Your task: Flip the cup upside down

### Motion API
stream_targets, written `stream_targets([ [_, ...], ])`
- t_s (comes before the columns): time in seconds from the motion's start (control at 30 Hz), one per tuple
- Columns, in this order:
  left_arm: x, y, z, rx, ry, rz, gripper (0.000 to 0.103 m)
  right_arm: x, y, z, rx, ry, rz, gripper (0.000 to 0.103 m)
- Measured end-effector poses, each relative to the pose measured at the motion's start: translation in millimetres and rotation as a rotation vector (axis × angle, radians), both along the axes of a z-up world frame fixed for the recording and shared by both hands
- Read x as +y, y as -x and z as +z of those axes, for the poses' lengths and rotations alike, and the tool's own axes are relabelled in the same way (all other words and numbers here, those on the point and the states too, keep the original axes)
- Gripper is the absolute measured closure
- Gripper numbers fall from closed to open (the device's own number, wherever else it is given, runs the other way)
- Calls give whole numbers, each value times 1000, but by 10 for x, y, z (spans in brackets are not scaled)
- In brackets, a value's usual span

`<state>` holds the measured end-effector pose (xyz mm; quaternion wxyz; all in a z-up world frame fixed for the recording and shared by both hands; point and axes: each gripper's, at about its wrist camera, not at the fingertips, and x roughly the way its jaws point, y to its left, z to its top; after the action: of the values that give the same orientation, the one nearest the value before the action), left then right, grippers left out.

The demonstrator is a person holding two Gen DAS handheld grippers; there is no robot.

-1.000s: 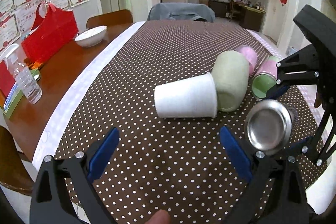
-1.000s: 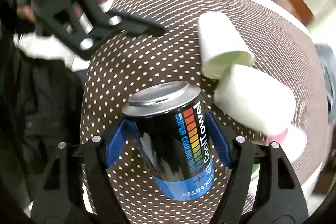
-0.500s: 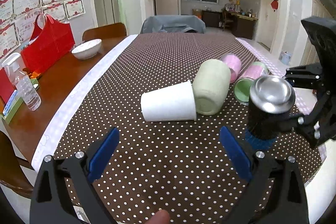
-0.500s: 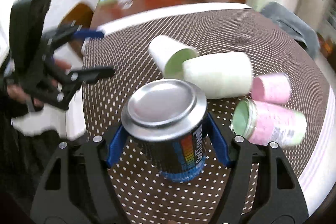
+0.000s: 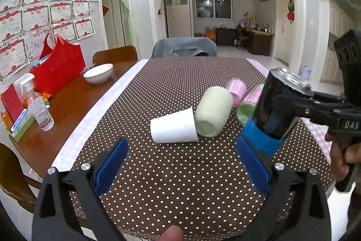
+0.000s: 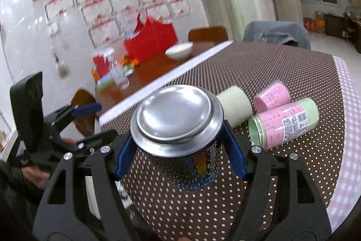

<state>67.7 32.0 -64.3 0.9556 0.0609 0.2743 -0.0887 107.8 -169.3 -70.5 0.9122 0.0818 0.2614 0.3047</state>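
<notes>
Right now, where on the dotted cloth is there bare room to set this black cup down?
Bare cloth lies between the left gripper and the white paper cup, and across the far end toward the grey-covered chair. It is crowded around the green cup, pink cup and pink-and-green jar beside the black cup.

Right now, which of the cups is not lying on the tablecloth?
The black can-shaped cup, held off the cloth by the right hand-held gripper; the others lie on their sides.
</notes>
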Motion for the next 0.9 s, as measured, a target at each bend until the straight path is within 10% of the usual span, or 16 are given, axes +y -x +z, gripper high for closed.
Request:
stream_targets([
  [0.83,63,47,-17,5,6,27,8,276,-173,-567,37,133,-161,32],
  [0.9,62,50,-7,3,8,28,8,259,-147,-560,28,121,-172,19],
])
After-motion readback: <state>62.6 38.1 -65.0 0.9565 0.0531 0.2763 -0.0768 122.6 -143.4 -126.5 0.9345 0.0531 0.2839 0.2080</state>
